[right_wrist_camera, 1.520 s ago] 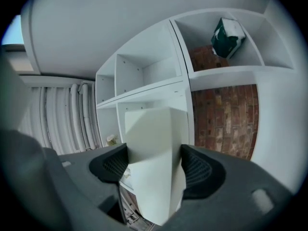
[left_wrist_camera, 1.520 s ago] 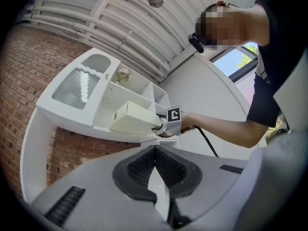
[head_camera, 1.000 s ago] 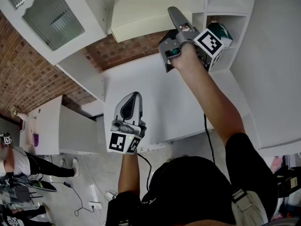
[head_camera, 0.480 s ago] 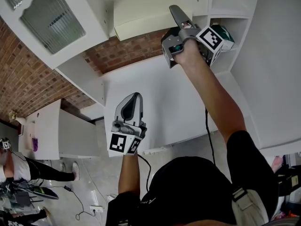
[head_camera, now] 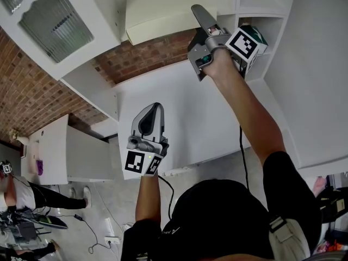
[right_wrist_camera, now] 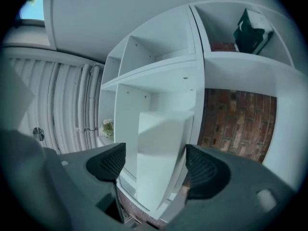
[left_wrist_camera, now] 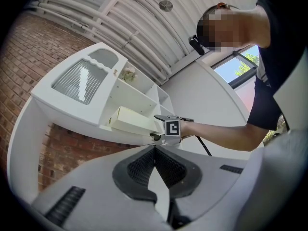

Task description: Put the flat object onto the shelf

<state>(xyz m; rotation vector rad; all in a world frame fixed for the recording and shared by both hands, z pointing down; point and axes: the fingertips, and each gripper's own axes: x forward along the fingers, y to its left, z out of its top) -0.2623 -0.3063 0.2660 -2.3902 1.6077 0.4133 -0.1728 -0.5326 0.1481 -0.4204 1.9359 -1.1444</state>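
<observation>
Opening the right claw [right_wrist_camera: 154, 160] around the pale cream, flat rectangular box [right_wrist_camera: 159, 148]: jaws wide, pads just clear of both sides, nothing pinched. Lying ahead of the claw, inside a compartment of the white wooden shelf unit [right_wrist_camera: 159, 78], near end reaching back between the jaws, about level with the shelf's front edge. Spread fully before any retreat, to avoid dragging the box out on a rubbing pad. Then draw straight back along the box's length, no twist, no lift. Judge the seating first; nudge deeper with a jaw tip at any sign of tipping. Hold the left claw [left_wrist_camera: 155, 170] low and well behind, pressed closed on nothing, over the white worktop [head_camera: 190, 124].
</observation>
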